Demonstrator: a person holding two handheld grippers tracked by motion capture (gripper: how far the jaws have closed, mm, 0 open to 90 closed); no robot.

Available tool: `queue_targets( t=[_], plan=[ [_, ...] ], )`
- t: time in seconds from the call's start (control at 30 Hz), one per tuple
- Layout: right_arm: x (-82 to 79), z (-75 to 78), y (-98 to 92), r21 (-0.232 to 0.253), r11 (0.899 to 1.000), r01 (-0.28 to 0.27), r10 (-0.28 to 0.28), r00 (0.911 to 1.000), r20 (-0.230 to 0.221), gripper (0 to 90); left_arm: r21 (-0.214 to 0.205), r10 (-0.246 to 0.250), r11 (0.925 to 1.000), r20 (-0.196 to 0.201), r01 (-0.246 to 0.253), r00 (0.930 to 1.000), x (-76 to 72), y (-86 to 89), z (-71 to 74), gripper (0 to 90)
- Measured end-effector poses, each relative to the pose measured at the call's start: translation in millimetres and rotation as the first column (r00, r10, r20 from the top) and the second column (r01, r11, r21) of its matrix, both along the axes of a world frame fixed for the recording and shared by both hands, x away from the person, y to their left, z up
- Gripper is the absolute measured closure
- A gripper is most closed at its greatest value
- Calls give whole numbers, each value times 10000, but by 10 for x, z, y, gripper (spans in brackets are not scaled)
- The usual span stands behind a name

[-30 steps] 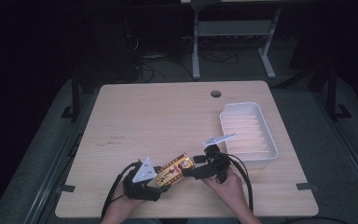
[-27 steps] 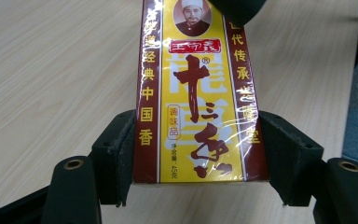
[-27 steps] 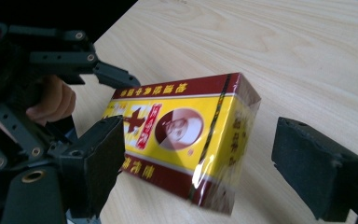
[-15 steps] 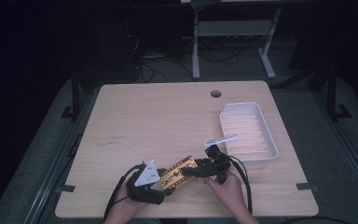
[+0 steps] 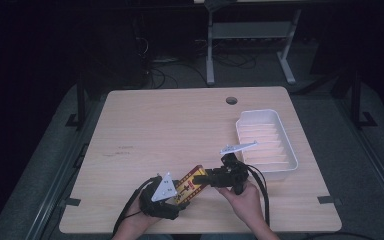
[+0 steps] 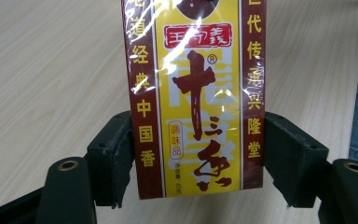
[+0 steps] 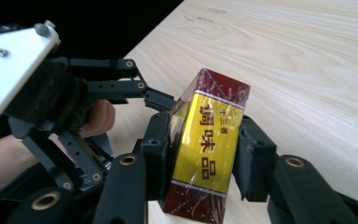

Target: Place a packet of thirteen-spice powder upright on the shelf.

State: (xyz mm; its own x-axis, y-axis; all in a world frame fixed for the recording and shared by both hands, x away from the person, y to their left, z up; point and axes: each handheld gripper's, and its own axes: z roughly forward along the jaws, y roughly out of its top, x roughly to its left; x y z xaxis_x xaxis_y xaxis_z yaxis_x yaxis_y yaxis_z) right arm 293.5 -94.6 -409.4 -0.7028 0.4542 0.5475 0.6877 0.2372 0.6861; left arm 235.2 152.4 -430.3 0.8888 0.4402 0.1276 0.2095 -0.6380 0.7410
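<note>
A yellow and dark red box (image 5: 190,182) wrapped in clear film hangs just above the table's front edge, between the two grippers. My left gripper (image 5: 181,193) has the box's near end (image 6: 196,93) between its jaws. Those jaws have just been opening, and the pads (image 6: 114,158) stand beside the box's sides with no press on them, so the left gripper (image 6: 198,163) is open. My right gripper (image 5: 206,178) comes from the other side. Its jaws have just been closing and its pads (image 7: 161,140) now press both long sides of the box (image 7: 207,135); right gripper (image 7: 203,154).
A white ribbed tray (image 5: 258,114) stands at the table's right side, close behind the right hand. A round cable hole (image 5: 231,100) sits at the far edge of the wooden table (image 5: 170,125). The left gripper's grey plate (image 7: 14,70) is in the right gripper view.
The right gripper's jaws have drawn in around the far end of the box. The box and both hands have stayed where they were.
</note>
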Motion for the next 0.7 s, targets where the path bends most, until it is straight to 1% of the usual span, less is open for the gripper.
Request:
queue_targets(
  t=[0.03,0.07,0.1,0.13,0.2,0.23,0.27,0.3,0.33,0.37,0.4,0.43,0.47,0.5,0.53,0.57,0.6,0.63,0.67,0.7],
  plan=[
    [0,0,0,0,10000,0,0,10000,0,622,0,0,10000,0,0,10000,0,0,0,290],
    [14,27,1,121,9998,-148,148,9999,-54,655,7,-21,10000,-8,21,10000,3,-7,-2,276],
    [17,43,7,125,9996,-263,263,9997,-14,672,-37,-71,10000,-122,71,9999,9,-13,-10,272],
    [17,43,7,125,9996,-263,263,9997,-14,672,-37,-71,10000,-122,71,9999,9,-13,-10,274],
    [15,111,46,-135,9980,-623,626,9976,290,681,-61,-153,9999,-166,152,9997,11,-8,-10,266],
    [15,111,46,-135,9980,-623,626,9976,290,681,-127,-166,9998,-196,164,9997,11,-1,-7,266],
    [8,197,79,-697,9932,-930,981,9924,745,683,-131,-122,9998,-188,119,9997,9,10,0,267],
    [2,245,95,-1107,9886,-1021,1139,9877,1067,683,-114,-38,9999,-151,36,9999,7,27,8,260],
    [2,245,95,-1107,9886,-1021,1139,9877,1067,683,-134,48,9999,-128,-49,9999,5,45,14,260],
    [4,293,102,-1418,9840,-1076,1259,9839,1267,683,-145,98,9998,-170,-101,9998,2,68,20,253],
    [17,338,100,-1616,9798,-1179,1407,9805,1376,683,-165,148,9997,-191,-151,9997,-1,92,27,253],
    [60,425,92,-1956,9688,-1523,1837,9708,1541,683,-199,206,9996,-181,-209,9996,-2,118,34,253],
    [60,425,92,-1956,9688,-1523,1837,9708,1541,683,-259,279,9993,-189,-284,9994,-1,141,39,253],
    [93,519,98,-2533,9483,-1913,2390,9555,1732,683,-287,322,9990,-222,-329,9992,5,164,44,253],
    [93,519,98,-2533,9483,-1913,2390,9555,1732,683,-334,355,9988,-263,-364,9990,12,184,48,253],
    [107,564,106,-2806,9375,-2055,2613,9487,1780,683,-393,395,9984,-284,-406,9988,20,200,49,253],
    [148,638,121,-3327,9131,-2357,3072,9342,1813,683,-424,445,9980,-322,-459,9985,26,214,51,251],
    [172,666,128,-3545,8989,-2574,3362,9241,1815,683,-458,473,9977,-384,-490,9981,33,228,54,251],
    [172,666,128,-3545,8989,-2574,3362,9241,1815,683,-518,510,9972,-428,-532,9978,41,242,54,251],
    [188,692,138,-3718,8855,-2785,3628,9145,1792,683,-537,566,9968,-465,-591,9973,47,260,56,251]
  ],
)
